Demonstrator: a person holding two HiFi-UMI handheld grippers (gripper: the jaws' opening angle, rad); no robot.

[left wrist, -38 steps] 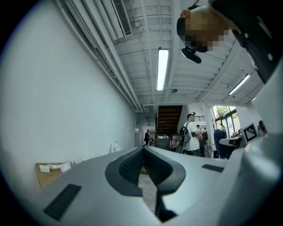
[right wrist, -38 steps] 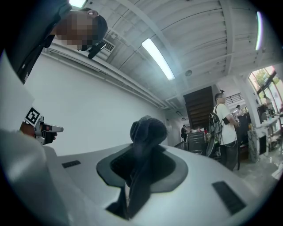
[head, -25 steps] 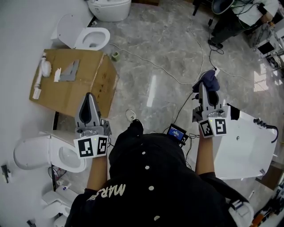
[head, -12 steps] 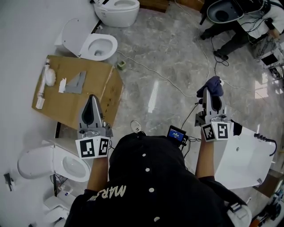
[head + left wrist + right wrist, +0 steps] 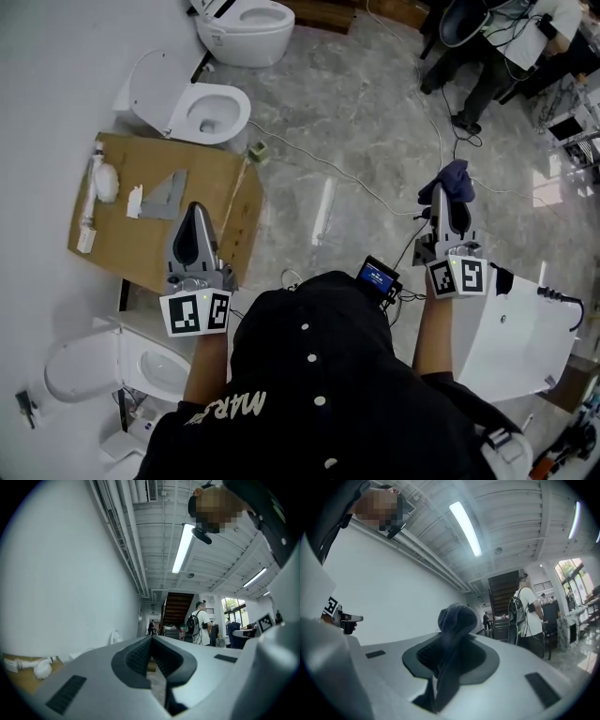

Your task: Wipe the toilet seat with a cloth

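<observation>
I've got the cloth (image 5: 457, 616) clamped in my right gripper (image 5: 448, 195), up over the floor. My left gripper (image 5: 151, 641) is closed on nothing. Wiping hasn't started, I judge: the nearest toilet seat (image 5: 131, 356) lies by the wall, well apart from the cloth.

Dark blue cloth (image 5: 457, 178) bunched, clamped in right tongs (image 5: 447, 193), white toilet seat (image 5: 131, 352) uncovered, lower left

Both forearms reach forward. The grey left gripper (image 5: 194, 214) has its jaws together, empty; the grey right gripper (image 5: 443, 195) clamps a dark blue cloth (image 5: 456, 177) between its fingertips.
</observation>
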